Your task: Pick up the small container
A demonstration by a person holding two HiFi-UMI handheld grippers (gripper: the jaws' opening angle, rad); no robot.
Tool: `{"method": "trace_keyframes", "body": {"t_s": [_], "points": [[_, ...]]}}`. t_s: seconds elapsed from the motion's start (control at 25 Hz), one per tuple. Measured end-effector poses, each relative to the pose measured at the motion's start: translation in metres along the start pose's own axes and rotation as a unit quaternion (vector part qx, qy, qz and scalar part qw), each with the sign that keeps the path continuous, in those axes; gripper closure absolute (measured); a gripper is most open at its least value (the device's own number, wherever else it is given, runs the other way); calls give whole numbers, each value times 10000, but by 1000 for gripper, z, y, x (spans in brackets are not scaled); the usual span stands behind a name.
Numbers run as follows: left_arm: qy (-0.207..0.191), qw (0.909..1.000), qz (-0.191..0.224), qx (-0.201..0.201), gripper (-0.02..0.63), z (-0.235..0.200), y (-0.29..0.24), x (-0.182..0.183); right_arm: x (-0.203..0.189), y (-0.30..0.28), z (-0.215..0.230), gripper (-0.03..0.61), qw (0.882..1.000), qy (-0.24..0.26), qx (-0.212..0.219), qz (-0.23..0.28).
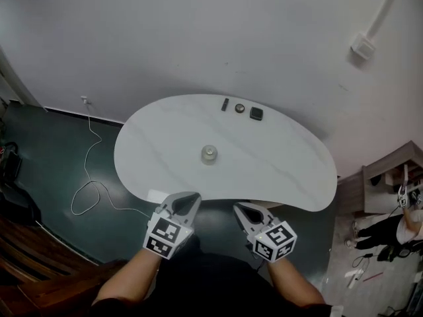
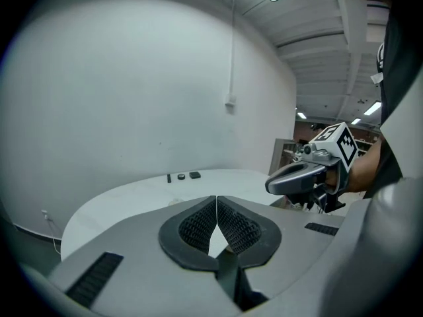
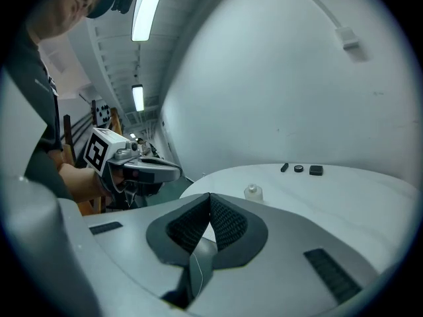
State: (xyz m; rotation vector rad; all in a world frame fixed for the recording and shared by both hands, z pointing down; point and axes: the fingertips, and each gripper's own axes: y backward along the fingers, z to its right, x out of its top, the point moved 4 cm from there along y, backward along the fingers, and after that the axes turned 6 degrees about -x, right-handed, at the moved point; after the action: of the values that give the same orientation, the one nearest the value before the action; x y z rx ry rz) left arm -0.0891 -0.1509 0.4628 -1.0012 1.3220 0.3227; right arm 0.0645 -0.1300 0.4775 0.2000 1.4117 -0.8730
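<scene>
Not started: small container [image 1: 209,154] sits untouched; my left gripper [image 1: 188,199] and right gripper [image 1: 242,210] hover short of it, jaws closed, empty.

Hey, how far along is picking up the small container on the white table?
Done: nothing yet. The small container stands upright mid-table, with nothing touching it.
In hand: nothing. The left gripper and right gripper are at the table's near edge, jaws together and empty.
Left: reach out to the container, open a gripper, close on it and lift.
</scene>
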Motion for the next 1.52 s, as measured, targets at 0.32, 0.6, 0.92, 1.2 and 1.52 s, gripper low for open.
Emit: {"method": "trace_keyframes", "body": {"t_s": [0.32, 0.6, 0.92, 1.2, 1.52], "points": [[-217, 9993, 4, -310, 598, -79, -21, 17, 39, -64, 19, 581, 9990, -7, -422, 111], [-323, 9984, -77, -466, 598, -116, -39, 17, 48, -94, 29, 581, 9978, -164, -626, 159], [-367, 9984, -221, -368, 598, -120, -62, 23, 59, -107, 57, 581, 9986, -223, -479, 92], [-114, 9990, -416, -148, 597, -118, -85, 17, 68, -106, 77, 581, 9997, -102, -227, 33], [-140, 9954, -946, 51, 439, -125, -130, -38, 60, -94, 94, 581, 9998, -57, -129, -103]]}}
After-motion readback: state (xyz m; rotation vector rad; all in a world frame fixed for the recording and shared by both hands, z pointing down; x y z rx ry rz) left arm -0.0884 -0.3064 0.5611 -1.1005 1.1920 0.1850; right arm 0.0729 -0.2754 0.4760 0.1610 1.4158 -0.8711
